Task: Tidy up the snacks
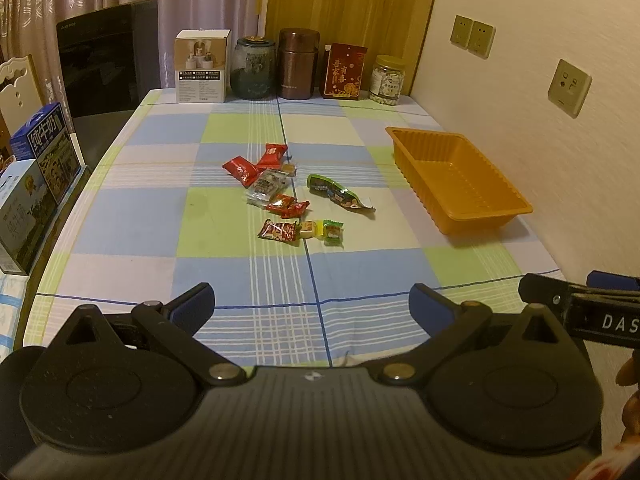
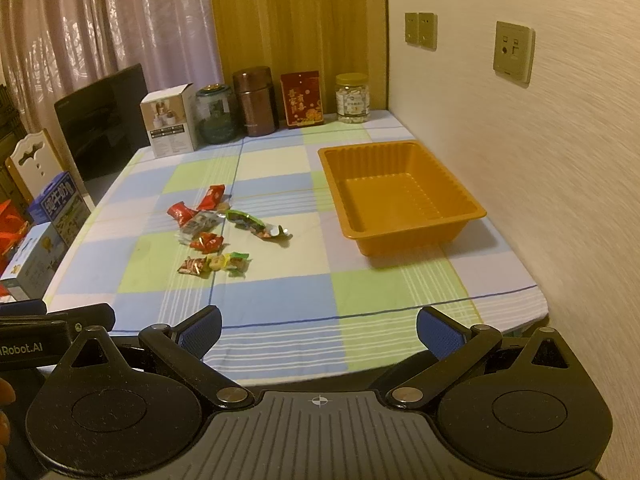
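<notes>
Snacks (image 1: 286,196): a loose scatter of small wrapped packets lying flat on the checked tablecloth (image 1: 132,216), about mid-table, none yet in the orange tray (image 1: 472,216). Tray sits to the right of the scatter, against the right-hand wall, well apart from the packets and bare inside. Left gripper (image 1: 312,300) hovers at the near edge of the table, fingers spread wide, nothing between them; the pile lies straight ahead of it and far, roughly on its centre line. Right gripper (image 2: 318,330) likewise spread wide and holding nothing, also at the near edge; from its view the scatter (image 2: 212,236) lies ahead and to the left, while the tray (image 2: 404,236) lies ahead and slightly right. Judgement: left gripper is better lined up with the snacks, right gripper with the tray. Nearest pieces are a row of three, a red-brown packet (image 1: 279,231), a yellow one (image 1: 311,229) and a green one (image 1: 333,233), side by side left to right. The long green packet (image 1: 340,194) is the rightmost item, closest to the tray; its long axis runs diagonally, far-left to near-right, so a pinch across its width would want the fingers turned to suit. Both grippers well short of any packet.
</notes>
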